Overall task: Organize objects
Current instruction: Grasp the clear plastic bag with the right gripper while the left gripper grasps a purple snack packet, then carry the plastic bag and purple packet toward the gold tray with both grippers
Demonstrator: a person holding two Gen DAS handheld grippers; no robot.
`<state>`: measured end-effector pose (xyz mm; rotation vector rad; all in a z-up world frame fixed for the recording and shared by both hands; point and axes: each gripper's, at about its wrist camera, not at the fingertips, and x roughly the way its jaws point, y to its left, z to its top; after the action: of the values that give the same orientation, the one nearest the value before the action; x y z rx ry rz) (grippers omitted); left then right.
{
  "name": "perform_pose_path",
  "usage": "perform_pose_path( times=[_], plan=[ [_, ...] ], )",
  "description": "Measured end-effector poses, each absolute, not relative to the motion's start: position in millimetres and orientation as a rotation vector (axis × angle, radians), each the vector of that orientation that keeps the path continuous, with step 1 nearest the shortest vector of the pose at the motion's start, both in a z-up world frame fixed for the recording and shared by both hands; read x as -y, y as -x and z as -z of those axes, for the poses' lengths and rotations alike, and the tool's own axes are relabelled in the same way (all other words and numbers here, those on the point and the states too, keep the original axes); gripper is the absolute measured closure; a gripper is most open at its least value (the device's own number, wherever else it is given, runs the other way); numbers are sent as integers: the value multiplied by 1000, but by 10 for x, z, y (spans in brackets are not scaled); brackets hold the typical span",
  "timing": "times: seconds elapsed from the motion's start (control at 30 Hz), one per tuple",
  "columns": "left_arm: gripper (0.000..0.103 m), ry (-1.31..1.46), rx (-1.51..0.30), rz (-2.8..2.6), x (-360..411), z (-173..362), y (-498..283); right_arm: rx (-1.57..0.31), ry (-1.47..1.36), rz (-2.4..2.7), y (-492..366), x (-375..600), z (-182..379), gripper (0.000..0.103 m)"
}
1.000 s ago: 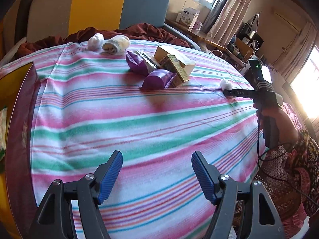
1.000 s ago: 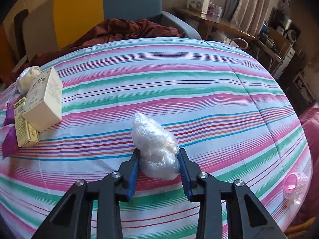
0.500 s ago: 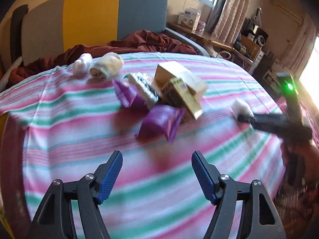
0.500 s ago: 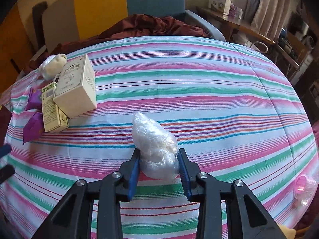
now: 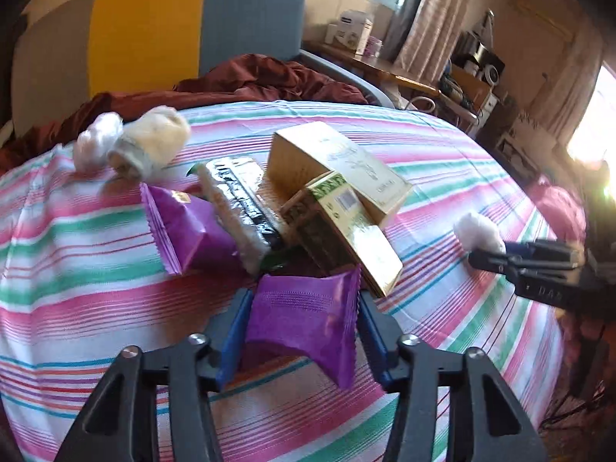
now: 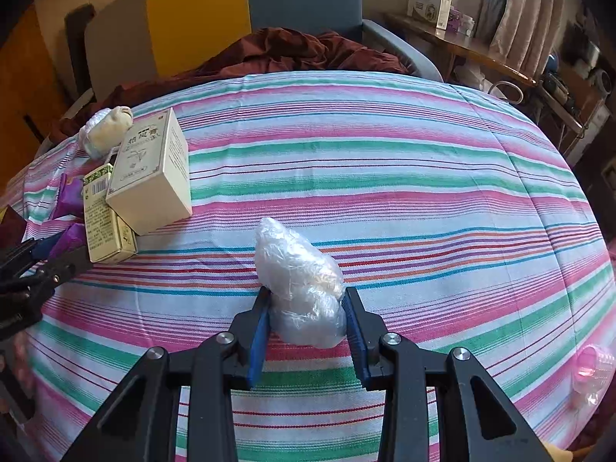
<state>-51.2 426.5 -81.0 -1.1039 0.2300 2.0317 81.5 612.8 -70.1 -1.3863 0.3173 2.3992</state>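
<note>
A striped cloth [image 6: 385,161] in pink, green and white covers a rounded table and fills most of both views. Behind it stands a chair [image 5: 246,27] with yellow and blue back panels, with a dark red blanket [image 5: 250,81] heaped at the cloth's far edge.

On the cloth's left part lies a cluster of goods. A cream box [image 6: 154,177] is the largest, touching a narrower green-and-yellow box [image 6: 102,219] beside it. In the left wrist view a black and white packet [image 5: 238,204] leans against these boxes, with a purple pouch [image 5: 184,231] to its left. Farther back sit two small wrapped bundles [image 5: 146,146], touching each other.

The left gripper [image 5: 304,327] has just been closing, and its blue pads now sit against both sides of a second purple pouch [image 5: 304,323], just in front of the narrow box.

The right gripper [image 6: 308,323] is well apart from the cluster, near the cloth's middle. It pinches a bundle in clear film [image 6: 300,281], which rests on the cloth and sticks out ahead of the pads.

A small pink cup [image 6: 591,369] sits at the cloth's right edge.
</note>
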Motion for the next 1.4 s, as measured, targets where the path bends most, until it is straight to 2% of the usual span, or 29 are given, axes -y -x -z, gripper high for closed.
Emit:
perform_pose_path(
  times=[0.03,0.33,0.67,0.8,0.87,0.93,1.0,1.03,1.07,1.13,1.17,1.23,1.4],
  plan=[
    [57,1097,-241,-2022,-4281,804,497,-321,1390,-2396,-815,-6129,702,66],
    [57,1028,-285,-2031,-4210,778,301,-291,1396,-2392,-802,-6092,723,66],
    [58,1058,-146,-2064,-3852,811,277,-242,1407,-2395,-797,-5995,728,65],
    [58,1058,-132,-2063,-3822,812,252,-246,1401,-2394,-786,-5998,728,60],
    [58,1055,-140,-2066,-3863,818,240,-264,1394,-2405,-769,-6013,730,45],
    [58,1051,-154,-2072,-3876,819,221,-270,1362,-2408,-762,-6027,716,37],
    [58,1047,-166,-2074,-3891,819,213,-281,1321,-2434,-731,-6058,689,37],
    [58,1046,-168,-2073,-3891,820,207,-290,1305,-2437,-713,-6076,682,37],
    [58,1046,-166,-2071,-3891,820,206,-308,1295,-2438,-692,-6101,683,42],
    [58,1049,-158,-2067,-3879,828,217,-376,1325,-2417,-647,-6152,751,58],
    [57,1051,-157,-2065,-3881,830,221,-379,1330,-2410,-647,-6158,777,62],
    [57,1052,-157,-2065,-3881,833,221,-327,1333,-2414,-652,-6115,757,64],
    [57,1078,-134,-2046,-3874,817,264,-349,1333,-2432,-692,-6045,701,66]
  ],
)
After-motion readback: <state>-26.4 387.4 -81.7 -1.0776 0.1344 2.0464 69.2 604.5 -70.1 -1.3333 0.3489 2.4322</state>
